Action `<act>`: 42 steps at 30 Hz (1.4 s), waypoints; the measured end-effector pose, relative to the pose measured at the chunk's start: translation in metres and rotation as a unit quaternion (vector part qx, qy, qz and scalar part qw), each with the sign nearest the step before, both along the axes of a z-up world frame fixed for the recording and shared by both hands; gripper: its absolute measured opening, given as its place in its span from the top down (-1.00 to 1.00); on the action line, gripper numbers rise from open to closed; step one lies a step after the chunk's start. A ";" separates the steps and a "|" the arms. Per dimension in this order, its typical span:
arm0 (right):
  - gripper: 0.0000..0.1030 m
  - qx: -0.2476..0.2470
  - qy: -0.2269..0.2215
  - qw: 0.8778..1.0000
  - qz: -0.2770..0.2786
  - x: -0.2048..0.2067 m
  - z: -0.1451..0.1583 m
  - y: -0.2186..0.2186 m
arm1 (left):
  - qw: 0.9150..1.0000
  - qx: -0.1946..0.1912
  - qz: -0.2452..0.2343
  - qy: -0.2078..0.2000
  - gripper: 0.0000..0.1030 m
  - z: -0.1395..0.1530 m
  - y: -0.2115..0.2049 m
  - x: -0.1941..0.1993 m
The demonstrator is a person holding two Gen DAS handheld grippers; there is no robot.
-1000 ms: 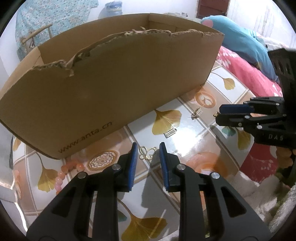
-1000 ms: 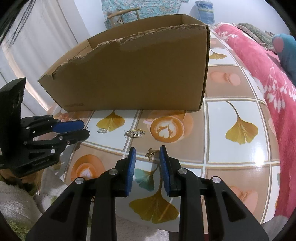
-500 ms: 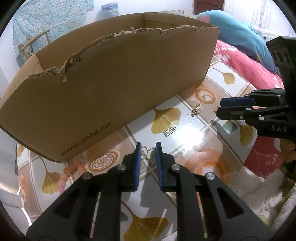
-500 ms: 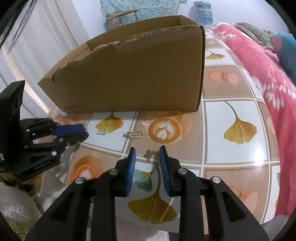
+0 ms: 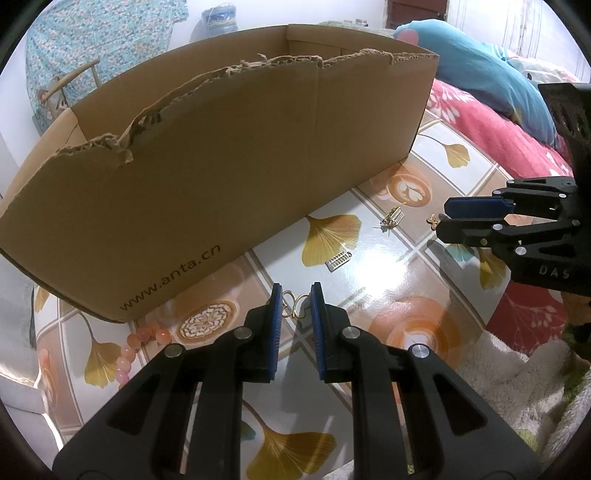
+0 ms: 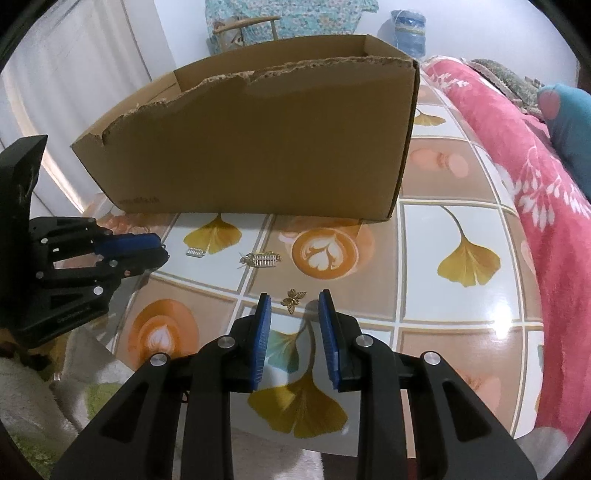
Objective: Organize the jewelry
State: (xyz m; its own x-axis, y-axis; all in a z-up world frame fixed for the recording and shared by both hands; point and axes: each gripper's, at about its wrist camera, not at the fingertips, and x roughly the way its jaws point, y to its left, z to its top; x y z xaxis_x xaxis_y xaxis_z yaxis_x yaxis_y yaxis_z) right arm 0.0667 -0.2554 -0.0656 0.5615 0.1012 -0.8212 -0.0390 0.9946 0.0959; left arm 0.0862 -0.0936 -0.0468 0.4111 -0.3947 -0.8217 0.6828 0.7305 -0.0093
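A torn brown cardboard box (image 5: 221, 158) stands on the patterned table, also in the right wrist view (image 6: 258, 147). My left gripper (image 5: 295, 295) is open, its blue pads on either side of a gold butterfly-shaped clasp (image 5: 295, 306) lying on the table. My right gripper (image 6: 293, 306) is open around a small gold butterfly charm (image 6: 293, 298), which also shows in the left wrist view (image 5: 432, 220). A gold comb-like brooch (image 6: 260, 258) and a small silver clip (image 6: 195, 252) lie between the grippers and the box. A pink bead bracelet (image 5: 140, 347) lies at the box's left corner.
The table's tiled cloth (image 6: 461, 258) has ginkgo leaves and latte motifs. A pink floral blanket (image 6: 535, 184) and blue pillow (image 5: 480, 74) lie on the right. White fluffy fabric (image 5: 517, 387) borders the table's near edge. A chair (image 6: 240, 26) stands behind.
My left gripper has narrowed around the gold clasp, then opened slightly. My right gripper has opened wider around the butterfly charm and moved slightly forward.
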 end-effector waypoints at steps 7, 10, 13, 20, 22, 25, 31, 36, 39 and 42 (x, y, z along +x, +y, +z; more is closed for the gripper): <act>0.49 -0.011 -0.001 1.000 -0.008 0.006 0.000 0.006 | 1.000 -0.001 0.000 0.001 0.72 0.000 0.001 0.001; 0.52 -0.021 -0.003 1.000 -0.014 0.005 -0.001 0.012 | 1.000 -0.001 0.000 0.001 0.72 0.000 0.002 0.000; 0.62 -0.038 -0.005 0.999 -0.021 0.004 -0.002 0.018 | 1.000 -0.001 0.000 0.001 0.72 0.000 0.002 0.000; 0.77 -0.026 0.002 0.999 -0.036 0.004 -0.001 0.014 | 1.000 -0.002 0.001 0.000 0.72 0.000 0.002 0.000; 0.84 -0.023 0.003 0.999 -0.040 0.004 -0.001 0.011 | 1.000 -0.002 0.001 0.000 0.72 0.000 0.003 0.000; 0.85 -0.022 0.003 0.999 -0.041 0.004 -0.001 0.011 | 1.000 -0.002 0.001 0.001 0.72 0.000 0.003 0.000; 0.86 -0.004 -0.001 0.999 -0.042 0.005 -0.001 0.007 | 1.000 -0.003 0.000 0.000 0.72 0.000 0.003 0.000; 0.86 0.005 -0.008 0.999 -0.043 0.003 0.001 0.004 | 1.000 -0.003 0.001 0.000 0.72 0.000 0.003 -0.001; 0.86 0.008 -0.015 0.999 -0.041 0.001 0.004 0.006 | 1.000 -0.004 0.000 -0.001 0.72 0.001 0.005 -0.001; 0.86 0.009 -0.017 0.999 -0.041 0.000 0.005 0.007 | 1.000 -0.007 0.002 0.001 0.72 0.002 0.006 -0.001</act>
State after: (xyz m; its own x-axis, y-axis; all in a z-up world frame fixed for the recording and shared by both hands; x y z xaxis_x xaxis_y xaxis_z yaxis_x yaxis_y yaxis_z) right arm 0.0665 -0.2487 -0.0605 0.5967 0.0683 -0.7995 0.0399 0.9926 0.1146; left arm 0.0853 -0.0875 -0.0450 0.4102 -0.4046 -0.8173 0.6803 0.7326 -0.0212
